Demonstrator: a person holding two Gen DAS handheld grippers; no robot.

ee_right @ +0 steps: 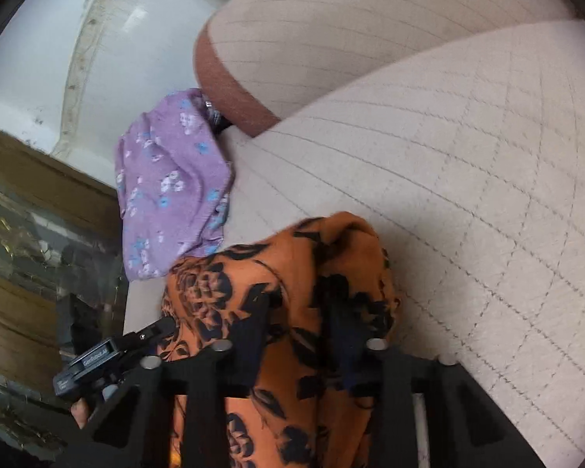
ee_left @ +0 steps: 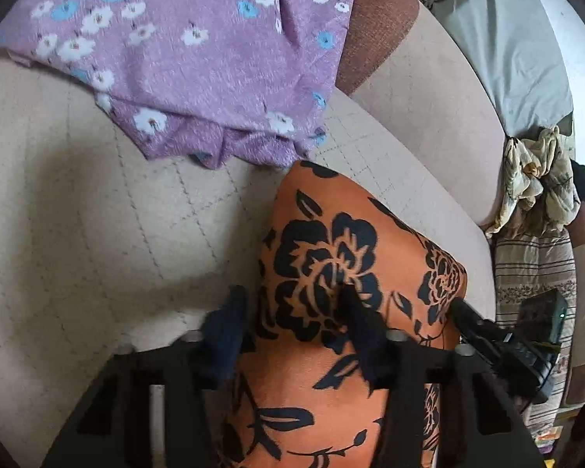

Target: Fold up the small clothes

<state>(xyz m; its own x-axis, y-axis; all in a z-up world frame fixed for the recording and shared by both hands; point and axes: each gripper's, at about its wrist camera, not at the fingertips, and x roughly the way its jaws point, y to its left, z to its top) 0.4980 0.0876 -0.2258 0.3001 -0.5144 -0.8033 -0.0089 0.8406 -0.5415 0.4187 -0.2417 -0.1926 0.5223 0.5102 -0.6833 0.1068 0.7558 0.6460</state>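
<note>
Both of your hand-held grippers, left [ee_left: 292, 304] and right [ee_right: 304, 312], pinch the orange floral garment [ee_left: 331, 234] side by side; it hangs lengthwise straight ahead over the sofa cushion [ee_right: 468, 179].

Both views are evenly lit by soft indoor light, moderately bright, with no hard glare. The fisheye lens bends straight seams on the sofa [ee_right: 468, 163] into curves and leaves dark corners around the round picture. A soft shadow lies on the cushion left of the orange cloth [ee_left: 331, 257] in the left view. The near fingers [ee_left: 226, 335] look dark and smeared. The wall [ee_right: 31, 50] is the brightest part; the cabinet [ee_right: 27, 257] shows dim reflections.
</note>
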